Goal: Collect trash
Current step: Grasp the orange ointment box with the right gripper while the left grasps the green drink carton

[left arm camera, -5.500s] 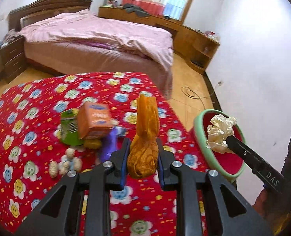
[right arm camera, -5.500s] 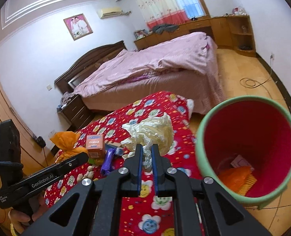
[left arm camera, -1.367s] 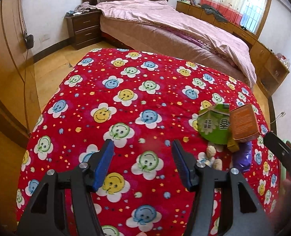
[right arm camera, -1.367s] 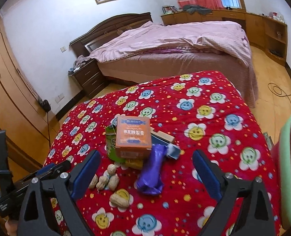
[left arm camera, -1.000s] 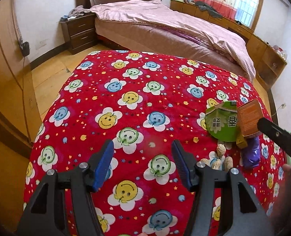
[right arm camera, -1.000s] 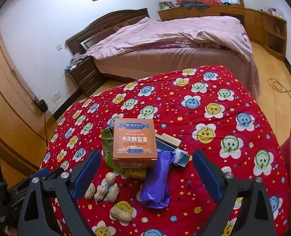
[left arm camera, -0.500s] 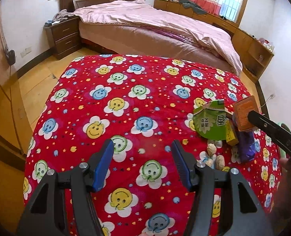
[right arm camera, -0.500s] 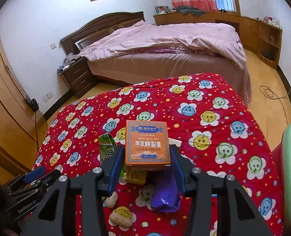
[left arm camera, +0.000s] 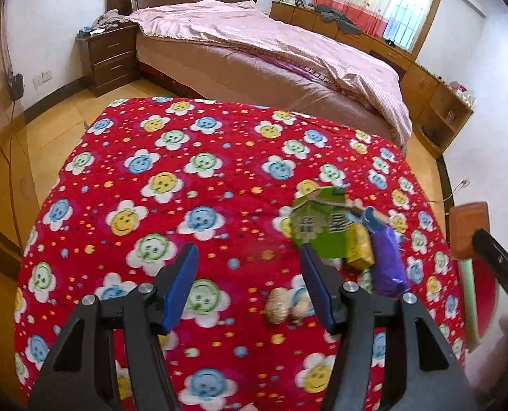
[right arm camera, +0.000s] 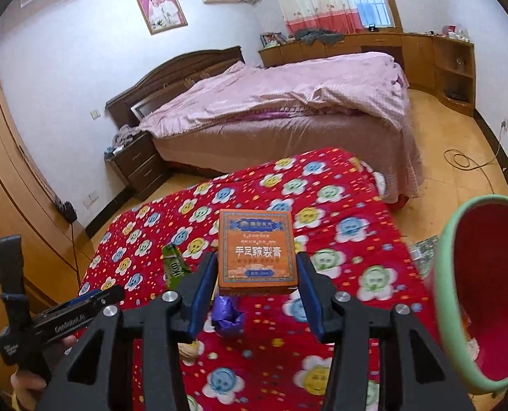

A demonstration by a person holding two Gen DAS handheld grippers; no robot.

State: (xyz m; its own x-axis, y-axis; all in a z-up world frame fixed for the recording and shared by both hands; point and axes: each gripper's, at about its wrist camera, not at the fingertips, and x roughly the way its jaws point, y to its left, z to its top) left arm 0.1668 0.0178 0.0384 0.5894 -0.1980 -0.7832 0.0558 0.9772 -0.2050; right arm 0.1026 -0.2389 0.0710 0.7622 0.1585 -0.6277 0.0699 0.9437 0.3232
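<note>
Red smiley blanket (right arm camera: 339, 205); right gripper (right arm camera: 256, 275) clamps "手足皲裂膏" box (right arm camera: 257, 250).

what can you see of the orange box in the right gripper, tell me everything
The orange box is a small flat carton, seemingly cardboard, with a blue-bordered orange face, a dark banner on top and white Chinese print. It looks intact and closed. The right gripper clamps its two side edges, holding it face-up above the red smiley blanket, clear of the other trash, left of the green-rimmed bin.

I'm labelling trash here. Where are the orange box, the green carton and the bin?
orange box (right arm camera: 256, 250), right wrist view, printed front face.
green carton (left arm camera: 317, 227), left wrist view, front panel.
bin (right arm camera: 447, 239), right wrist view, green rim.
</note>
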